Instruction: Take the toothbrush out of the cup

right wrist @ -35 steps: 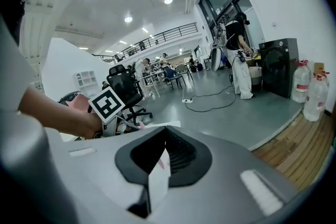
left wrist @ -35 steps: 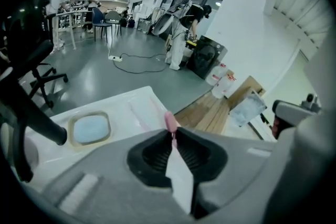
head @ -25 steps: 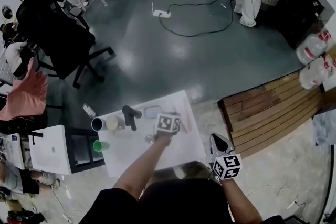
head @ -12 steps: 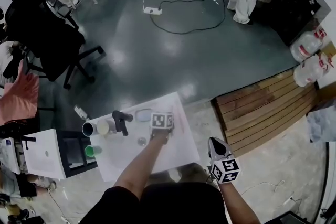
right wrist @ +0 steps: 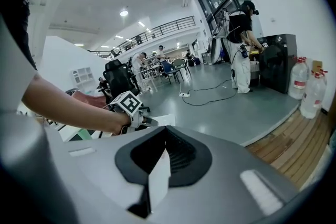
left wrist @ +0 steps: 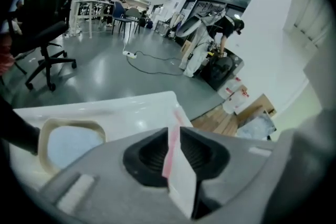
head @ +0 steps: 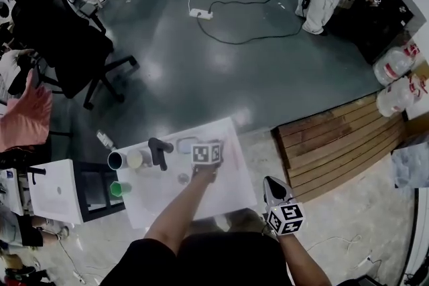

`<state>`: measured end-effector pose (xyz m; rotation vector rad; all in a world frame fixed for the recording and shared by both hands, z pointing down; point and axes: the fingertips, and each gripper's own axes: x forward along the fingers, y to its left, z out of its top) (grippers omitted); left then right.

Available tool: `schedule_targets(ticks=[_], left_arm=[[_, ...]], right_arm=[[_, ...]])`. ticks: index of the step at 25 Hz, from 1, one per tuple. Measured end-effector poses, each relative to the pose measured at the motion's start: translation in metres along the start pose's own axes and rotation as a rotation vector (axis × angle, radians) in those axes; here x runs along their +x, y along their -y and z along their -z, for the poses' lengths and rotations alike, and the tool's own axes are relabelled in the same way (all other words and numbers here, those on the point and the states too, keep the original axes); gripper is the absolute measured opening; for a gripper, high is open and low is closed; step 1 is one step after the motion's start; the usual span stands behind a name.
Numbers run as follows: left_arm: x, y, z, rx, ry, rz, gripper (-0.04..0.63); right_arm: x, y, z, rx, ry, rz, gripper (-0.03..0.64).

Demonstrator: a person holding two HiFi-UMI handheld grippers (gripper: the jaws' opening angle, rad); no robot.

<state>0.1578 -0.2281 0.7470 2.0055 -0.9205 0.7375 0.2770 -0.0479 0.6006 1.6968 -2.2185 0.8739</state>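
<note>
Your left gripper (left wrist: 172, 131), its ribbed grey jaws just eased a little wider, pinches the slim pink toothbrush (left wrist: 169, 153). The far end of the toothbrush reaches the glossy white table (left wrist: 121, 112), apart from the round cream cup (head: 135, 158). Your right gripper (right wrist: 165, 134) is pressed together and empty.

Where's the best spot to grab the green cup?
Grip the green cup by its rim, coming straight down from above. It stands upright, mouth open to the top, so one jaw probably fits inside and one outside.
</note>
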Motion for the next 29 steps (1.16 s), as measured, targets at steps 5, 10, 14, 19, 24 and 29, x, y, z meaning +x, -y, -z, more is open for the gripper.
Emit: schedule_targets(ticks=[5, 10, 14, 19, 24, 29], left_arm=[[-0.101, 0.036, -0.028, 0.103, 0.268, 0.061, 0.025], [-0.239, 0.058, -0.029, 0.168, 0.524, -0.002, 0.002], [-0.317, 0.046, -0.024, 0.193, 0.653, -0.082, 0.002], [-0.394, 0.026, -0.032, 0.244, 0.779, -0.152, 0.002], [-0.443, 0.001, -0.034, 0.298, 0.848, -0.204, 0.002], [-0.479, -0.024, -0.032, 0.318, 0.892, -0.211, 0.002]], right_arm=[[0.001, -0.034, -0.033, -0.049, 0.051, -0.082, 0.003], [0.005, -0.084, -0.092, -0.13, 0.155, -0.135, 0.003], [0.012, -0.133, -0.124, -0.187, 0.21, -0.15, 0.003], [0.016, -0.199, -0.145, -0.283, 0.252, -0.188, 0.003], [0.025, -0.252, -0.151, -0.347, 0.273, -0.2, 0.002], [0.032, -0.293, -0.153, -0.353, 0.288, -0.197, 0.002]])
